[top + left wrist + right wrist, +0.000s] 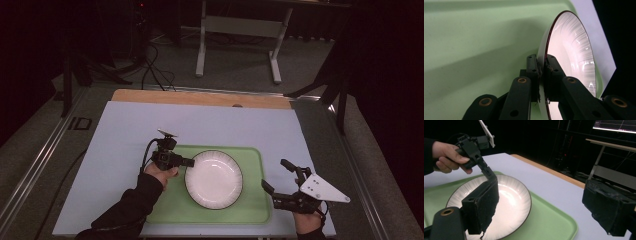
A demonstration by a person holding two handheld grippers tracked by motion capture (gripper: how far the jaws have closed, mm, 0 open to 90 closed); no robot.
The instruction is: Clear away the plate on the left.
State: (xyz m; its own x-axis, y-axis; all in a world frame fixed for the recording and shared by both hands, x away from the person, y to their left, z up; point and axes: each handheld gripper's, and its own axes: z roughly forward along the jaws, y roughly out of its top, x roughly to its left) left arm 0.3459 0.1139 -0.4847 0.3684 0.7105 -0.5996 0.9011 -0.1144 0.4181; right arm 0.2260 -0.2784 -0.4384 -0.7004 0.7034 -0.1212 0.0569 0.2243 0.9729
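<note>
From the high view, a white plate (213,178) with a thin dark rim sits inside a green tray (252,202) on the pale blue tabletop (225,125), and the left gripper (189,162) reaches in at the plate's left edge with the person's left hand (161,173) wrapped round its handle. Over to the left gripper view and there's the detail the overhead cannot give: the jaws are clamped on the plate's rim, one pad under it, one on top, and the plate (571,52) seems to be tipped up off the tray floor (474,45), though the angle makes that hard to judge. The right gripper view looks across the plate (509,202) and catches the left gripper (489,175) biting that far rim, fingers (451,158) curled on the grip. The right gripper (274,176) hovers over the tray's right edge, its jaws spread wide with nothing between them. There's open tray to the right of the plate and below it, and bare tabletop beyond the tray, up to the wooden strip (200,96) at the far edge.
</note>
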